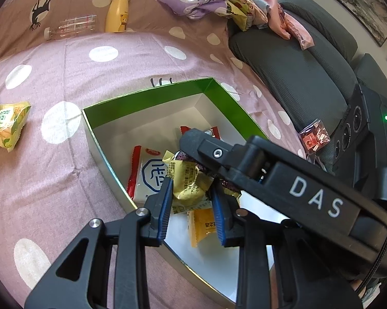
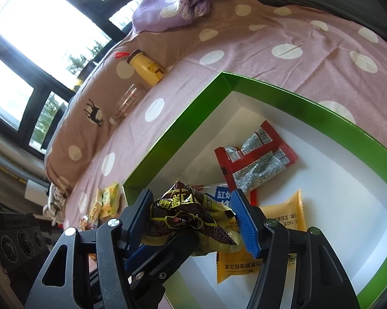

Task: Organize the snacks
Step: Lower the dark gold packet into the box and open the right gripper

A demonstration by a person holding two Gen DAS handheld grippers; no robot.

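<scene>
A green box [image 1: 142, 97] with a white inside sits on the bed; it also shows in the right wrist view [image 2: 193, 108]. Both grippers hover over it, one across the other. My left gripper [image 1: 192, 200] is shut on a yellow snack packet [image 1: 187, 180]. My right gripper [image 2: 193, 221] is shut on a dark brown and yellow snack packet [image 2: 183, 213]. Inside the box lie a white and red packet [image 1: 147, 177], an orange packet [image 2: 283, 216] and red packets [image 2: 257, 159].
Yellow-green snack packets [image 1: 9, 123] lie on the pink spotted bedsheet [image 1: 64, 167] left of the box. A yellow bottle [image 1: 117, 13] and a clear bottle [image 1: 69, 27] lie at the back. A grey chair [image 1: 296, 64] with a small red packet [image 1: 314, 137] stands right.
</scene>
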